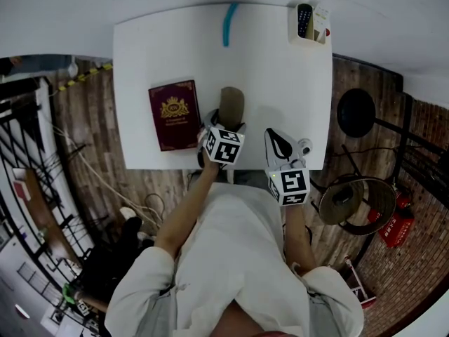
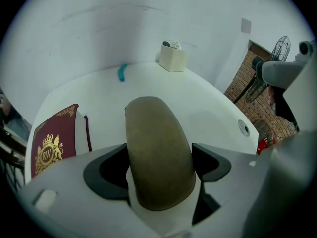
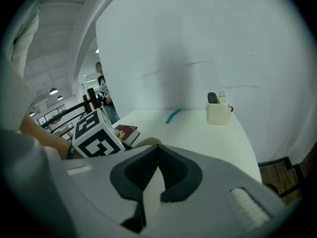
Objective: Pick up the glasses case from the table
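Case (image 2: 158,152): lay flat on the table (image 1: 280,83), long axis pointing away from the person, near end between the jaws of the left tongs (image 2: 161,165).

Left tongs: spread wide and closed on the case's two long sides. No gap showed at either pad. Case not yet off the table.

Right tongs (image 3: 158,148): clenched on nothing, tips together, held just right of the left tongs over the table's near edge. Idle.

Step, as I judged it: the grasp itself, pads seated and the lift not begun. The next move looked to call for a firm squeeze, since the case was rounded and smooth-looking and might slide out forward, then a straight rise. The hold sat at the near end, so the far end might droop.

Other things: a book (image 2: 49,150) just left of the left tongs, apart from the case. A teal stick (image 1: 229,23) well beyond the case. A box (image 1: 311,23) with a remote in it, far beyond the right tongs.

Writing: the book's gold crest read "RW"; the line beneath was too small to read. The marker cubes bore only black-and-white squares. White print on a red extinguisher (image 1: 396,223), on the floor right of the right tongs, was unreadable.
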Demonstrator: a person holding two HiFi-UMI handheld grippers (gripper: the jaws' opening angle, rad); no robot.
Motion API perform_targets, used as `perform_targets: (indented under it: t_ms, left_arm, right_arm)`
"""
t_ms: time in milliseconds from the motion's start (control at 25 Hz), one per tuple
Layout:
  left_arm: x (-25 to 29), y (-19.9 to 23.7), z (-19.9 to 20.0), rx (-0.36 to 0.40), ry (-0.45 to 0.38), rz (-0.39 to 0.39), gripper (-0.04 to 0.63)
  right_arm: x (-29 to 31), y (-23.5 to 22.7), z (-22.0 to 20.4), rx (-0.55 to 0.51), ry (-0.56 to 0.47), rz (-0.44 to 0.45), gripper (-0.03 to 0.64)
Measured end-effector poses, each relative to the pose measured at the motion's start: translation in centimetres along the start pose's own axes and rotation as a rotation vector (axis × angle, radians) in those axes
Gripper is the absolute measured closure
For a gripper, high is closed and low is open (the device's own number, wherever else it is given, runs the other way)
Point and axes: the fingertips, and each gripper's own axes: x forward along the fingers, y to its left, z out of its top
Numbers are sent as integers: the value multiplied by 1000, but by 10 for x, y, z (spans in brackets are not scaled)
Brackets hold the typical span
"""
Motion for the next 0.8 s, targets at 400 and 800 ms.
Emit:
perform_targets:
  t_ms: [400, 800]
  left_arm:
    - [-10, -3, 3, 0, -34, -43, 192]
    - [-34, 7, 22, -26, -126, -71, 196]
  right_arm:
    - [-1, 1, 4, 2, -14, -10, 612]
    - [4, 8, 17, -12, -35, -11, 612]
